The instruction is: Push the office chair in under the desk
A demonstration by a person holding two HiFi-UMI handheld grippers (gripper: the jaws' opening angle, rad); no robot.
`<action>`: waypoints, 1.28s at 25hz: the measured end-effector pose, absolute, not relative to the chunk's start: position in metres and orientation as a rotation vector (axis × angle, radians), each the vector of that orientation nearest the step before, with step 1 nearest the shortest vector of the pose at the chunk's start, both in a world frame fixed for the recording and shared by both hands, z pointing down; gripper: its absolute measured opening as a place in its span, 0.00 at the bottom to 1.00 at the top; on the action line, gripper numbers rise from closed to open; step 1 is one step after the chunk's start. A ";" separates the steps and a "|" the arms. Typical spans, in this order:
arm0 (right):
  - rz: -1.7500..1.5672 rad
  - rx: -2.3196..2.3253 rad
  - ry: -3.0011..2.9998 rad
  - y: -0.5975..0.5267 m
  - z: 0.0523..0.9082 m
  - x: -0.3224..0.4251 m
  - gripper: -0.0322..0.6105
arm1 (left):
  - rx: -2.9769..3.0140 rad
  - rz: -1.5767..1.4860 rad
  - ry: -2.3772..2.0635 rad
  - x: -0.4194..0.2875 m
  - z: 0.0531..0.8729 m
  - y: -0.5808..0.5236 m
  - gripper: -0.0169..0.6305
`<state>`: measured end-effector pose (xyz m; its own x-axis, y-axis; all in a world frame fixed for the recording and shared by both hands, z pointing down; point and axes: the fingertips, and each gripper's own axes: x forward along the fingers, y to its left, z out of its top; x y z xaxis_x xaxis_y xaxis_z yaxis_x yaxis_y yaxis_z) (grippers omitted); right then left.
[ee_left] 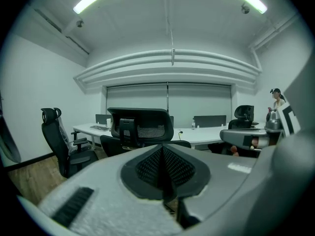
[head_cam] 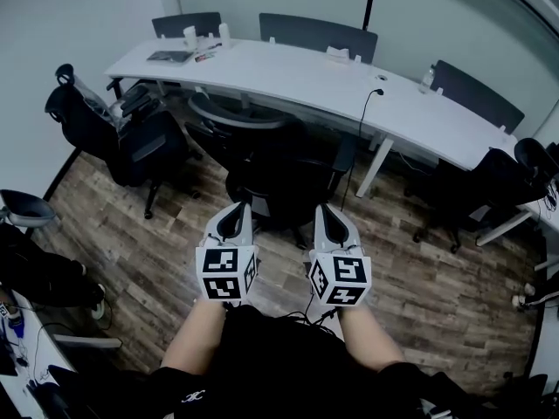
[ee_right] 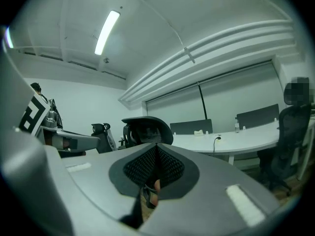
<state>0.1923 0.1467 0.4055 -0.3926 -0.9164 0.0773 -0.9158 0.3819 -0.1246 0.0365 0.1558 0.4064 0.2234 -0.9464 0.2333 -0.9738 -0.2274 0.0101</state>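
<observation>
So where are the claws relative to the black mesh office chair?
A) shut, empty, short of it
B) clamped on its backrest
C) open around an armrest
A: the left claw and right claw are both shut on nothing, with the black mesh office chair standing clear beyond them.

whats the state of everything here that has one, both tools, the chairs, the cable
office chair, pulled out from the desk, back toward the person, not pushed in
left tool, shut, empty, short of the office chair
right tool, shut, empty, beside the left tool
chair at left, also out from the desk
cable, on the desk, hanging over its front edge
</observation>
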 end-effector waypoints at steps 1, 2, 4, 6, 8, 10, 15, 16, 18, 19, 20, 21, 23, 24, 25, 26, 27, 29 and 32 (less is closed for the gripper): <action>-0.236 -1.725 2.616 0.144 0.408 0.191 0.06 | 2.330 0.270 -1.853 0.036 0.407 0.154 0.04; -0.239 -1.721 2.624 0.142 0.411 0.190 0.06 | 2.327 0.272 -1.858 0.035 0.408 0.152 0.04; -0.239 -1.710 2.639 0.136 0.415 0.188 0.06 | 2.319 0.274 -1.871 0.033 0.410 0.147 0.04; -0.238 -1.702 2.649 0.128 0.417 0.185 0.06 | 2.311 0.272 -1.884 0.028 0.410 0.139 0.04; -0.238 -1.698 2.653 0.119 0.418 0.182 0.06 | 2.304 0.267 -1.895 0.022 0.409 0.131 0.04; -0.237 -1.699 2.655 0.108 0.419 0.177 0.06 | 2.296 0.264 -1.907 0.013 0.409 0.121 0.04; -0.219 -1.711 2.662 0.075 0.421 0.156 0.06 | 2.275 0.257 -1.925 -0.017 0.414 0.087 0.04; -0.218 -1.715 2.662 0.068 0.422 0.152 0.06 | 2.272 0.253 -1.926 -0.024 0.415 0.079 0.04; -0.215 -1.730 2.660 0.050 0.423 0.144 0.07 | 2.271 0.249 -1.924 -0.037 0.416 0.062 0.04; -0.214 -1.741 2.659 0.041 0.424 0.139 0.07 | 2.272 0.251 -1.918 -0.045 0.418 0.053 0.04; -0.212 -1.754 2.660 0.032 0.425 0.134 0.07 | 2.276 0.251 -1.905 -0.053 0.419 0.043 0.04; -0.207 -1.769 2.661 0.024 0.426 0.129 0.07 | 2.286 0.249 -1.882 -0.062 0.421 0.033 0.04; -0.180 -1.802 2.665 0.010 0.427 0.119 0.08 | 2.323 0.237 -1.816 -0.076 0.422 0.014 0.04; -0.164 -1.821 2.664 0.003 0.427 0.116 0.09 | 2.347 0.236 -1.788 -0.082 0.421 0.005 0.04; -0.155 -1.840 2.661 -0.003 0.427 0.113 0.09 | 2.370 0.244 -1.771 -0.087 0.420 -0.005 0.04; -0.156 -1.855 2.656 -0.009 0.428 0.111 0.09 | 2.393 0.261 -1.762 -0.092 0.420 -0.014 0.04; -0.170 -1.867 2.652 -0.015 0.429 0.110 0.09 | 2.418 0.286 -1.753 -0.097 0.420 -0.023 0.04; -0.214 -1.881 2.649 -0.026 0.433 0.109 0.10 | 2.477 0.354 -1.720 -0.106 0.421 -0.041 0.04; -0.260 -1.906 2.649 -0.040 0.439 0.108 0.10 | 2.571 0.462 -1.646 -0.122 0.422 -0.068 0.04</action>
<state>0.1077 -0.0401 0.4385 -0.3165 -0.9276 0.1985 -0.9485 0.3127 -0.0513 -0.1217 -0.0679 0.4219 0.3872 -0.8792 0.2775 -0.8954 -0.4304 -0.1144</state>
